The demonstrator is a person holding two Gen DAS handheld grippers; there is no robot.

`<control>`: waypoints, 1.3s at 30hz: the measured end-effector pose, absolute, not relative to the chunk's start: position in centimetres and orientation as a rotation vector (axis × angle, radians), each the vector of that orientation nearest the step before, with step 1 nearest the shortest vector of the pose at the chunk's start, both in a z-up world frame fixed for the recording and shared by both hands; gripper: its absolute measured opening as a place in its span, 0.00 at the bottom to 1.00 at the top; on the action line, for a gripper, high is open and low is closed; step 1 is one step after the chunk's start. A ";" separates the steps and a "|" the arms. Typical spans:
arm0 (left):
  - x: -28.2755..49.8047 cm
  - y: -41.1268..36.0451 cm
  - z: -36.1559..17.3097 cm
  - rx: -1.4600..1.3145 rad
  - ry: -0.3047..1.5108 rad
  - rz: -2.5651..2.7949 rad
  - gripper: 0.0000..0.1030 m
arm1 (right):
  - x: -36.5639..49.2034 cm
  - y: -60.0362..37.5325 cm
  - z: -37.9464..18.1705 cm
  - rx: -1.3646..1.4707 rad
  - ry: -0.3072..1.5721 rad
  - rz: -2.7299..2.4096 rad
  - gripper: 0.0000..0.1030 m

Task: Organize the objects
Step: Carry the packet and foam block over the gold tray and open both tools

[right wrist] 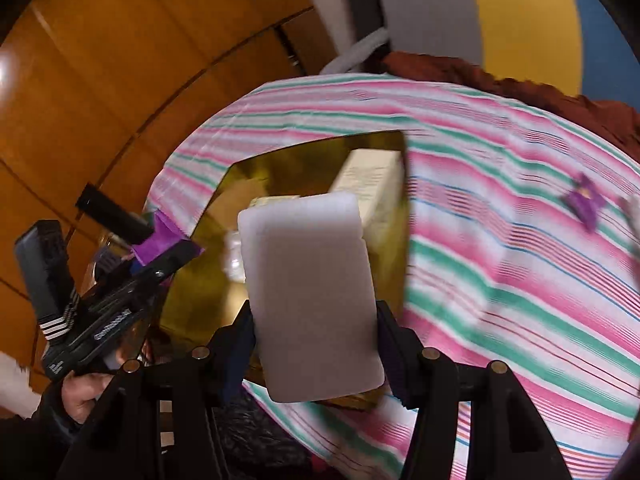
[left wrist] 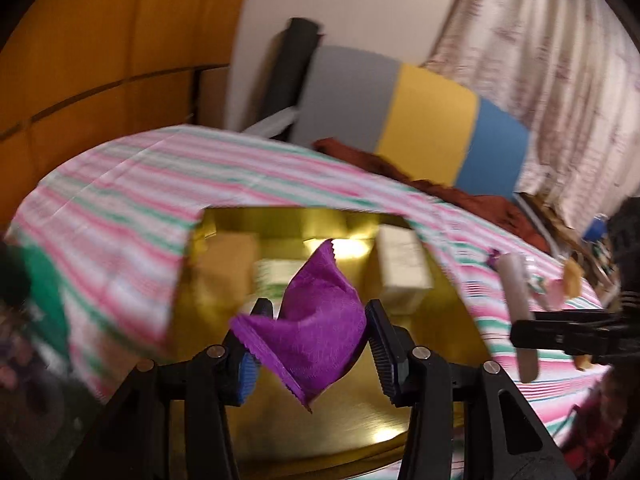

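In my left wrist view, a green blur sits at the left edge on the striped cloth (left wrist: 120,208). At centre the gold box (left wrist: 360,432) lies open, with pale packets (left wrist: 402,268) along its far wall. My left gripper (left wrist: 306,334) is closed on a purple pouch (left wrist: 316,320): both ribbed pads press its sides, and the pouch hangs over the inside of the box, one serrated corner pointing up. Behind the cloth, in the upper middle, a grey, yellow and blue panel (left wrist: 424,120) leans by a curtain (left wrist: 560,60). At the right edge I see my right gripper (left wrist: 560,332) side-on, holding a white block (left wrist: 518,312) over the cloth.

In my right wrist view, the wooden wall (right wrist: 100,100) fills the upper left. At lower left a hand (right wrist: 86,392) holds my left gripper (right wrist: 160,240), a bit of the purple pouch (right wrist: 164,240) showing at its tip by the box's left edge. At centre my right gripper (right wrist: 316,344) clamps the white block (right wrist: 312,292) by its long sides; the block hangs upright over the gold box (right wrist: 200,300), hiding much of the inside, with a pale packet (right wrist: 372,176) behind it. At right, a second purple pouch (right wrist: 586,200), blurred, lies on the striped cloth (right wrist: 500,260), well apart from the box.
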State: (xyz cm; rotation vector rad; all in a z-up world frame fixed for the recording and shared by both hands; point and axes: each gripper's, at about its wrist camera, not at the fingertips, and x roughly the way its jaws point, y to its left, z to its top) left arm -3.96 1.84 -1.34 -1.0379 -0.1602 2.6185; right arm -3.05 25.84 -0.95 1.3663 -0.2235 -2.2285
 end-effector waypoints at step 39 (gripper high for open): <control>-1.8 4.1 1.1 -0.982 -0.076 2.706 0.99 | 0.6 27.3 -1.0 1.173 -0.036 -2.722 0.82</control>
